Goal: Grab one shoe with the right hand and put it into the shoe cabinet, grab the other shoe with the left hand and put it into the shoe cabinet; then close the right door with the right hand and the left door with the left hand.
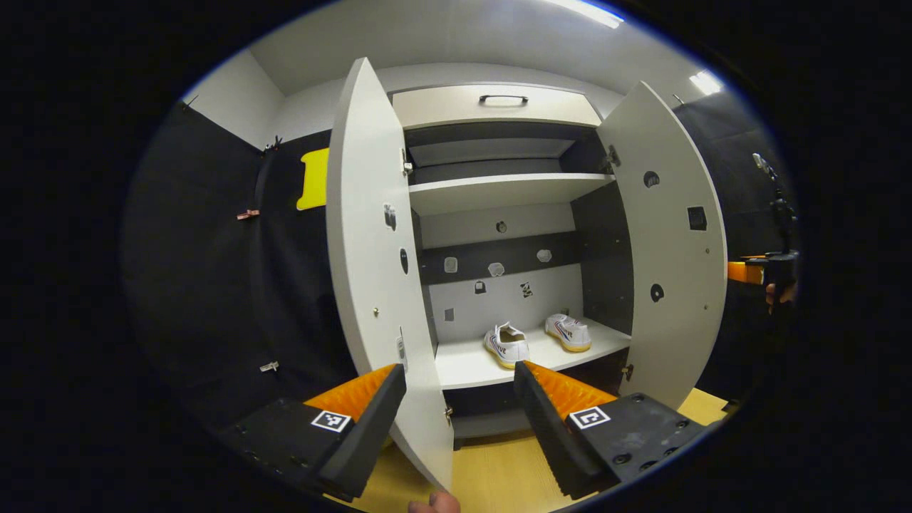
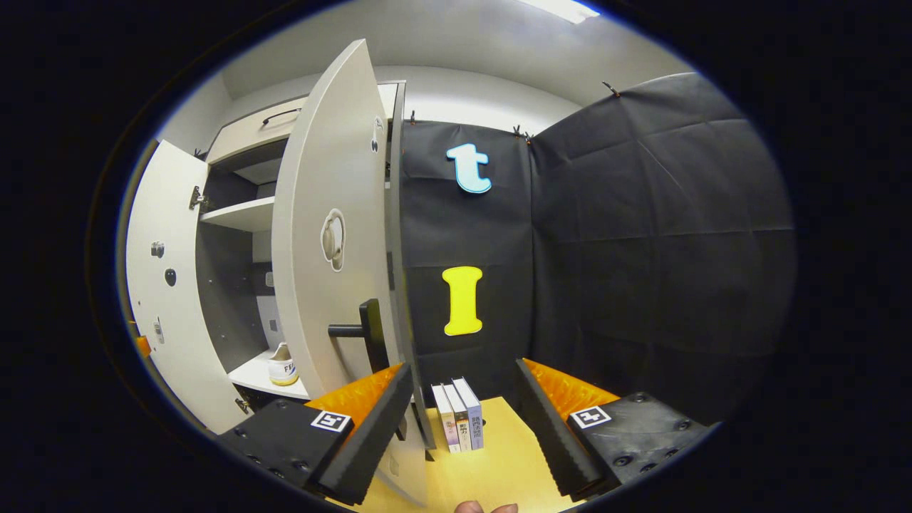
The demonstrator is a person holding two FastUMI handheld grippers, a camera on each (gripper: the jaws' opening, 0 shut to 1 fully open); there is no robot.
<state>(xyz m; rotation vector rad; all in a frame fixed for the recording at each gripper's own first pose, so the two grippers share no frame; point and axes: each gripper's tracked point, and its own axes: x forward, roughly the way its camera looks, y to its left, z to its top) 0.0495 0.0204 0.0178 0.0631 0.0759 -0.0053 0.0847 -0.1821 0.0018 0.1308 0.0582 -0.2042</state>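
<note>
Left gripper view: the left hand-held gripper (image 1: 459, 406) is held wide open with nothing between its fingers. Straight ahead of it the shoe cabinet (image 1: 499, 107) is seen with both doors swung out. The left door (image 1: 370, 249) stands just ahead of the left finger, and the right door (image 1: 670, 242) is farther off to the right. Two white shoes are set on the low shelf (image 1: 463, 367) inside, one shoe (image 1: 507, 345) nearer and the other shoe (image 1: 568, 333) beside it, a little apart.

Right gripper view: the right hand-held gripper (image 2: 463, 406) is also held wide open and empty. The right door's outer face, with a dark handle (image 2: 363, 329), is seen just ahead of its left finger. Three books (image 2: 459, 424) are stood on the yellow floor (image 2: 499, 463) between the fingers.
</note>
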